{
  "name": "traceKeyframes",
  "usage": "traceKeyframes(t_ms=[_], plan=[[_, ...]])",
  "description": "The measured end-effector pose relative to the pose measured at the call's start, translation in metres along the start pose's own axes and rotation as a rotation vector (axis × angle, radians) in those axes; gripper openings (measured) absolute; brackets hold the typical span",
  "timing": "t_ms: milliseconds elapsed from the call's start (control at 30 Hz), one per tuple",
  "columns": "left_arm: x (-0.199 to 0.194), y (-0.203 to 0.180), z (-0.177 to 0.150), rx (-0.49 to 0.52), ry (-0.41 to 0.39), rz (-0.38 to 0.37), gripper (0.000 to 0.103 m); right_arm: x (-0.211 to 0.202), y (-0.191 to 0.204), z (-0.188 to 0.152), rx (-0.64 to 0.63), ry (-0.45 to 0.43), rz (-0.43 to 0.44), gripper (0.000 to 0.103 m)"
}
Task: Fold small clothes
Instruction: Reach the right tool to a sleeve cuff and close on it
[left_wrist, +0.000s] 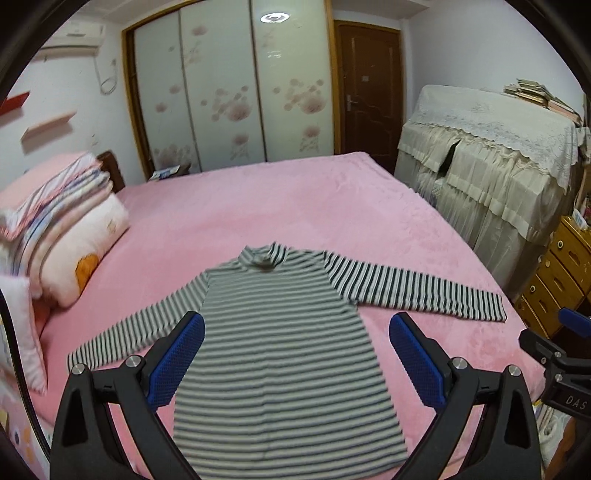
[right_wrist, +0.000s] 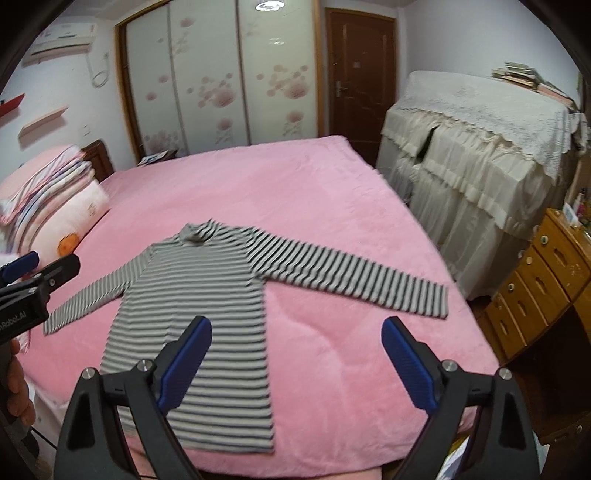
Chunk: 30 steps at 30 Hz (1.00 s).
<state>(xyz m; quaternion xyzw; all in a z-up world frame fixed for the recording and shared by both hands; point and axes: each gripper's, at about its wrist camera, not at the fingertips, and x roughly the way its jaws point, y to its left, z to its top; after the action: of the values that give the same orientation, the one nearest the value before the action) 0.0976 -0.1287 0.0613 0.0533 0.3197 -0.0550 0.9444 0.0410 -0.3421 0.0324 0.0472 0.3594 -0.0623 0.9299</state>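
A black-and-white striped long-sleeved top (left_wrist: 280, 332) lies flat on the pink bed (left_wrist: 295, 206), collar away from me and both sleeves spread out. My left gripper (left_wrist: 295, 354) hovers above the top's body, jaws wide open with nothing between the blue pads. In the right wrist view the striped top (right_wrist: 199, 306) lies left of centre on the pink bed (right_wrist: 295, 192). My right gripper (right_wrist: 295, 354) hangs open above the bare cover beside the top's right side and below its right sleeve (right_wrist: 354, 280). Each gripper shows at the edge of the other's view: right gripper (left_wrist: 565, 354), left gripper (right_wrist: 33, 280).
Pillows and folded bedding (left_wrist: 62, 229) are stacked at the bed's left. A piece of furniture covered in cream cloth (left_wrist: 495, 162) and a wooden drawer chest (left_wrist: 557, 273) stand on the right. A wardrobe (left_wrist: 229, 85) and a brown door (left_wrist: 369, 96) are behind the bed.
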Motion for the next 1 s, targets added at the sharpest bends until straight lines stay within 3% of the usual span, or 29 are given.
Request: traceKeyframes(t_ms=[233,467,800,900,1000], plan=[[0.053,-0.045,0.040,0.080,-0.011,-0.039,0.100,0.025,-0.037,0.031,0.036,-0.040,-0.089,0.094],[0.149,-0.109,0.052,0.195,0.042,-0.121,0.100,0.074,-0.095,0.051,0.085,-0.016,-0.192,0.094],[0.284,-0.205,0.009,0.347,0.163,-0.184,0.100,0.156,-0.200,0.032,0.249,0.113,-0.233,0.093],[0.318,-0.231,-0.009,0.392,0.209,-0.197,0.100,0.183,-0.229,0.019,0.318,0.169,-0.214,0.085],[0.346,-0.249,-0.026,0.419,0.258,-0.209,0.100,0.208,-0.252,0.004,0.384,0.221,-0.207,0.083]])
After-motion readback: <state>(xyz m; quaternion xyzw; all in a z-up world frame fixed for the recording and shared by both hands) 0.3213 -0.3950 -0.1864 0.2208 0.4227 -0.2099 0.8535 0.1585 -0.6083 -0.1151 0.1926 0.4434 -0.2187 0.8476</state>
